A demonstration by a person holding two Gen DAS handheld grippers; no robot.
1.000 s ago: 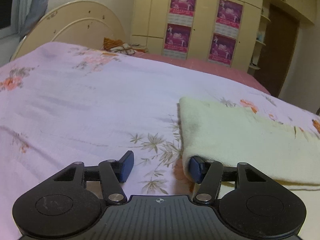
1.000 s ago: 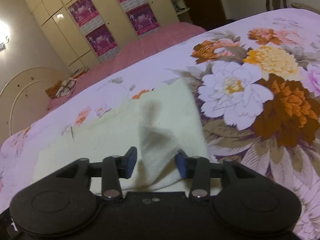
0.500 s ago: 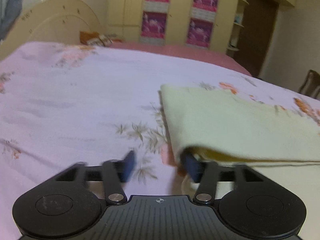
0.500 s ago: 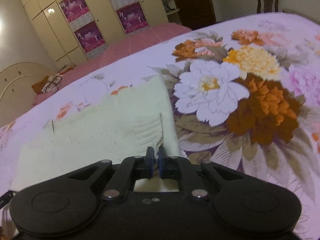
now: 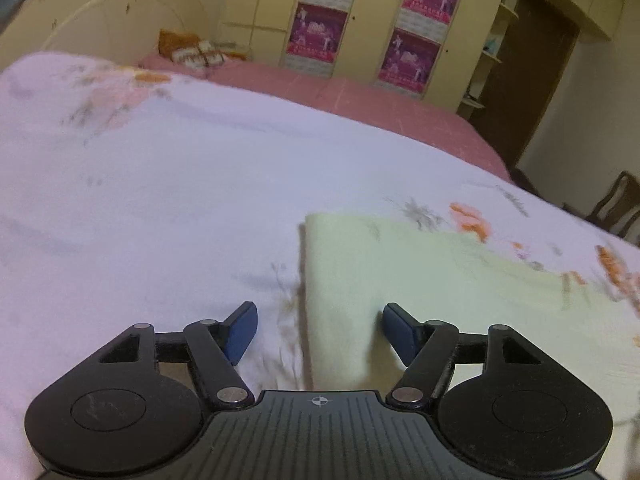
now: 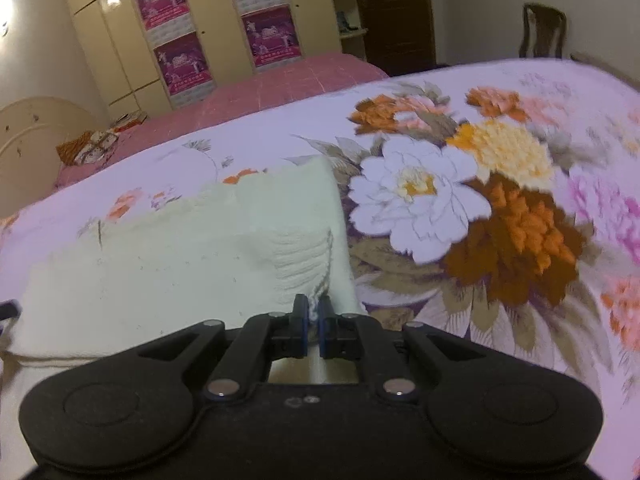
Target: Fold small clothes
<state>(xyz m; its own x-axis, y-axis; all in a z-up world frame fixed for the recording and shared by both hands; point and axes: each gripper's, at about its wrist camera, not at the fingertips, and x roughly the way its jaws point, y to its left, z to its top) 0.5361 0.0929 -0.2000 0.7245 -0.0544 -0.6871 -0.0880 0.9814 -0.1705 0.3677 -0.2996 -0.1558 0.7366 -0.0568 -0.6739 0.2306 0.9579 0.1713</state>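
The pale cloth is lying flat on the floral bedspread. The right gripper is pinching the cloth's bunched near corner, presumably to carry it over for a fold. The left gripper, its jaws just narrowing, is open astride the opposite edge, at 12 o'clock, pads clear.

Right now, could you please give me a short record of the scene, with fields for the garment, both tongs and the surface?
garment: pale cream knitted cloth, lying flat on the bed
surface: floral bedspread, lilac with large flowers
right tongs: shut on a bunched fold at the cloth's near right corner
left tongs: open, jaws just narrowed a little, the cloth's left edge between them, pads not pressing
background: cream wardrobe with magenta posters
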